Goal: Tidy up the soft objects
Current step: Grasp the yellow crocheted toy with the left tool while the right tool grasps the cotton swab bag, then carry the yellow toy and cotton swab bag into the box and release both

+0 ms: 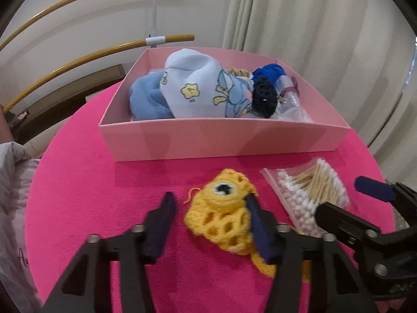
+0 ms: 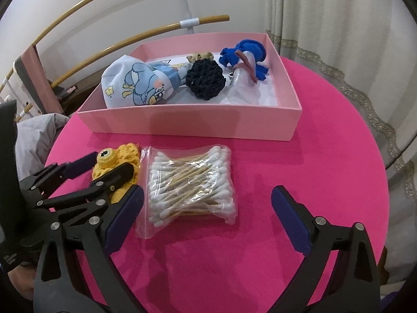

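Observation:
A yellow crochet piece with one eye [image 1: 224, 214] lies on the pink round table [image 1: 78, 182]. My left gripper [image 1: 211, 198] is open, its fingers on either side of it, the right finger touching its edge. The piece also shows in the right wrist view [image 2: 114, 161], with the left gripper [image 2: 104, 163] around it. A clear bag of cotton swabs [image 2: 189, 182] lies between the fingers of my open right gripper [image 2: 207, 195]; it also shows in the left wrist view [image 1: 307, 195]. The pink box [image 1: 208, 138] behind holds a light blue printed cloth [image 1: 198, 88], a dark crochet ball [image 1: 263, 96] and blue yarn [image 1: 271, 71].
A small clear bottle [image 2: 242, 78] lies in the box's [image 2: 182, 122] right part. Curved yellow rails [image 1: 78, 57] and curtains [image 1: 312, 26] stand behind the table. Grey fabric [image 2: 36, 135] lies off the table's left edge.

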`<state>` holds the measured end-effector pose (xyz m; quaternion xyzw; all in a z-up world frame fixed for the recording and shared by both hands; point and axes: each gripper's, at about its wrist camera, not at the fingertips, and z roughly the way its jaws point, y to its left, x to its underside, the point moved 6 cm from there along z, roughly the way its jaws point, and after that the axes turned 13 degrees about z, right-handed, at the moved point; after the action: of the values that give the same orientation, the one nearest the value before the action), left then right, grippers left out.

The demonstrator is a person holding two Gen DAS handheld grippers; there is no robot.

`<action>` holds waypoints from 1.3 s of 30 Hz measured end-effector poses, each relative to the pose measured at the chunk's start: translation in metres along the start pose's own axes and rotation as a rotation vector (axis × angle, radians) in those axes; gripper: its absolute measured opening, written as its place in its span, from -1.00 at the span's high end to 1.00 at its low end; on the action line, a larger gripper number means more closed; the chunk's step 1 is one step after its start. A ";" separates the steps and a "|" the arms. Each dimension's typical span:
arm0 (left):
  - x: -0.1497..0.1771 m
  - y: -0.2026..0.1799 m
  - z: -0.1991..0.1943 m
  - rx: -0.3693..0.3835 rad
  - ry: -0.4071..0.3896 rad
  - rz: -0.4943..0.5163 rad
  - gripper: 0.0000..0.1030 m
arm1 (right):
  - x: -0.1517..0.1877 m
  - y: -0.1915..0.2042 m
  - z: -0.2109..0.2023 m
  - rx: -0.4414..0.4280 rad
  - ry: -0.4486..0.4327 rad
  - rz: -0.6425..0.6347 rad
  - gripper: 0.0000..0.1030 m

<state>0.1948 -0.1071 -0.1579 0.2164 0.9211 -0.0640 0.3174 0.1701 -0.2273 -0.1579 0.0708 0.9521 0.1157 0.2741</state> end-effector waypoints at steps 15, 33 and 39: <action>0.001 0.015 -0.001 -0.026 0.003 -0.024 0.11 | 0.003 0.007 0.026 0.021 0.041 -0.045 -0.80; 0.005 0.010 -0.034 0.016 -0.030 -0.010 0.67 | 0.004 -0.014 -0.006 0.004 -0.030 -0.030 -0.29; -0.002 0.012 -0.066 0.001 -0.072 -0.002 0.68 | -0.003 -0.015 -0.025 -0.029 -0.052 -0.020 -0.29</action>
<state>0.1642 -0.0802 -0.1042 0.2134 0.9092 -0.0724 0.3501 0.1576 -0.2471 -0.1395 0.0604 0.9435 0.1252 0.3009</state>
